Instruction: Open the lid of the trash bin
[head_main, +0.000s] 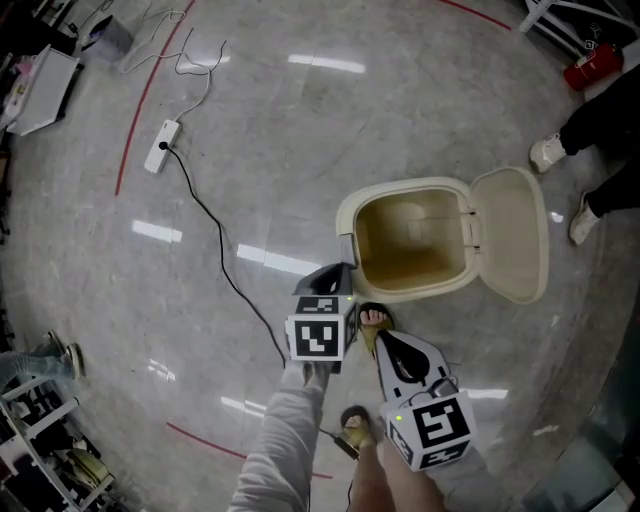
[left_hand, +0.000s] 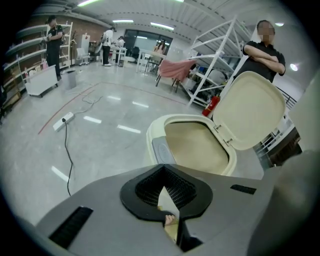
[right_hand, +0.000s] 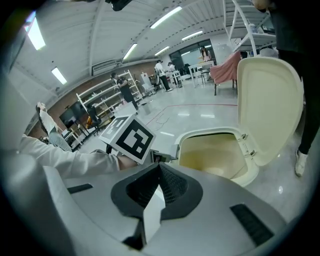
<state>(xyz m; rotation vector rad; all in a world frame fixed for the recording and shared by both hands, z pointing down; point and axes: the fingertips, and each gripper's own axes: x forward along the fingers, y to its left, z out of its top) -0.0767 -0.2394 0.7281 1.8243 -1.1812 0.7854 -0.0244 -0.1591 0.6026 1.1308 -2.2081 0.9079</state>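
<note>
A cream trash bin (head_main: 408, 241) stands on the floor with its lid (head_main: 511, 236) swung fully open to the right, and the inside looks empty. In the left gripper view the bin (left_hand: 200, 145) lies just ahead, its lid (left_hand: 250, 111) upright, and a grey pedal plate (left_hand: 162, 150) sits on the near side. My left gripper (head_main: 335, 277) is shut and empty, its tip close to the bin's left front. My right gripper (head_main: 388, 342) is also shut and empty, just short of the bin's near rim. The right gripper view shows the open bin (right_hand: 217, 152) and the left gripper's marker cube (right_hand: 131, 138).
My sandalled foot (head_main: 372, 321) is planted between the grippers by the bin's base. A power strip (head_main: 161, 146) with a black cable (head_main: 222, 250) crosses the floor at left. Someone's shoes (head_main: 547, 152) are right of the lid, and a person (left_hand: 263, 54) stands behind the bin. A red extinguisher (head_main: 592, 68) is at far right.
</note>
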